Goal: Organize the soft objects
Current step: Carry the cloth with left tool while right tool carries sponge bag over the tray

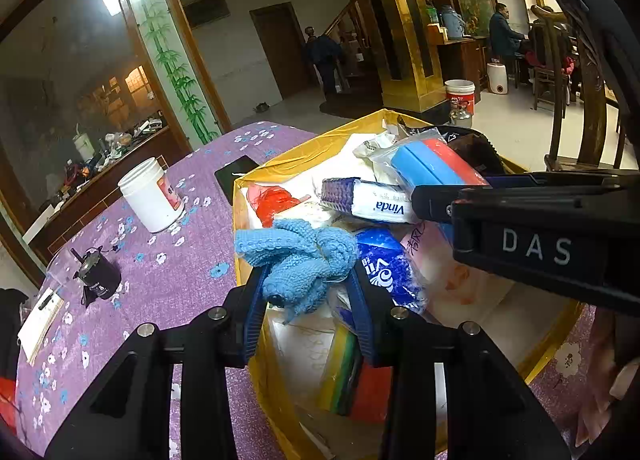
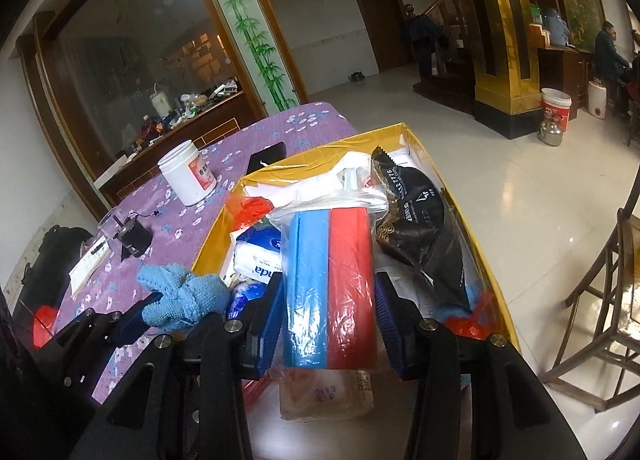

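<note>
My left gripper [image 1: 306, 292] is shut on a light blue knitted cloth [image 1: 300, 256] and holds it over the left side of a yellow cardboard box [image 1: 304, 152]; the cloth also shows in the right wrist view [image 2: 180, 296]. My right gripper [image 2: 326, 312] is shut on a clear bag with a blue and a red sponge block [image 2: 328, 276], held over the same box [image 2: 320, 152]; the bag also shows in the left wrist view [image 1: 436, 164]. The box holds Vinda tissue packs [image 1: 372, 204], a red plastic bag [image 1: 272, 204] and a black foil packet [image 2: 416, 216].
The box stands on a purple flowered tablecloth [image 1: 168, 260]. On the cloth are a white jar [image 1: 150, 196], a black phone [image 1: 236, 176], a small black device [image 1: 98, 276] and a notepad [image 1: 38, 324]. A wooden chair [image 2: 604, 300] stands to the right on the tiled floor.
</note>
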